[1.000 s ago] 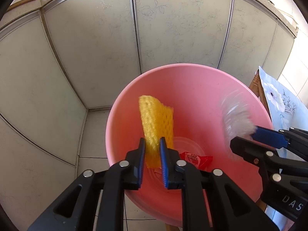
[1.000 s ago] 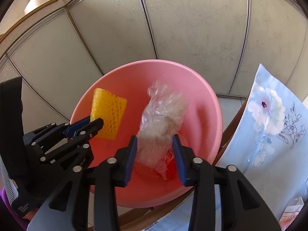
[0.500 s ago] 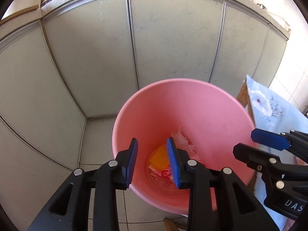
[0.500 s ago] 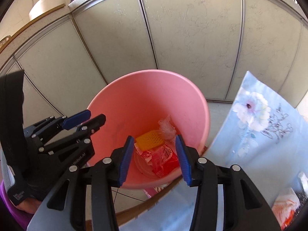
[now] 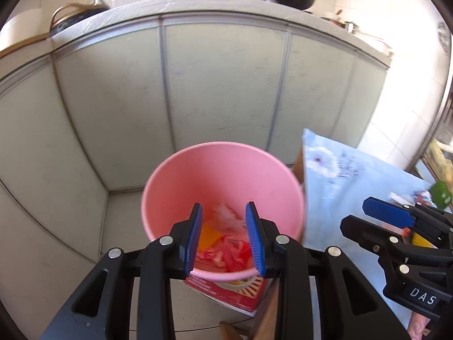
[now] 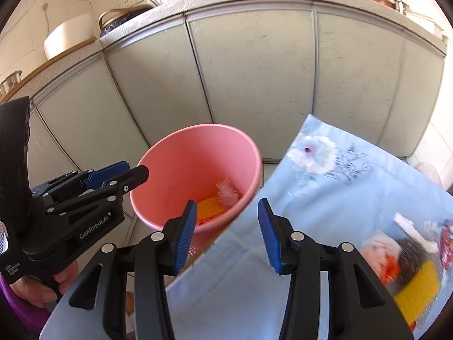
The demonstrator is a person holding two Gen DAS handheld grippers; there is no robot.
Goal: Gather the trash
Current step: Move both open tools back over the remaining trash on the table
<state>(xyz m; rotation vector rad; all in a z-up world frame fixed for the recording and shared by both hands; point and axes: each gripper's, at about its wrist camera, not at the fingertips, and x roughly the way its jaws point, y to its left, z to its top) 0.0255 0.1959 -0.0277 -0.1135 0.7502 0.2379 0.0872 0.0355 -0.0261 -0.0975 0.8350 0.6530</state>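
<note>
Hovering wide and empty: left gripper (image 5: 223, 238) over the bin (image 5: 181, 170), right gripper (image 6: 228, 233) at the table (image 6: 325, 198) edge. Risk: swinging back for the trash (image 6: 407, 266) clips the rim and tips the bin.

Your left gripper (image 5: 223, 238) covers the near rim of the pink bin (image 5: 175, 175), so the trash between its jaws shows only in part: a yellow net (image 5: 209, 236) and red wrappers (image 5: 233, 250) smeared by blur. Below the jaws, a red box (image 5: 226, 290) sits mostly hidden under the bin. To the right of your right gripper (image 6: 228, 233), the litter (image 6: 402, 263) on the desk cloth (image 6: 325, 198) is too blurred to name, and the edge cuts it off.
</note>
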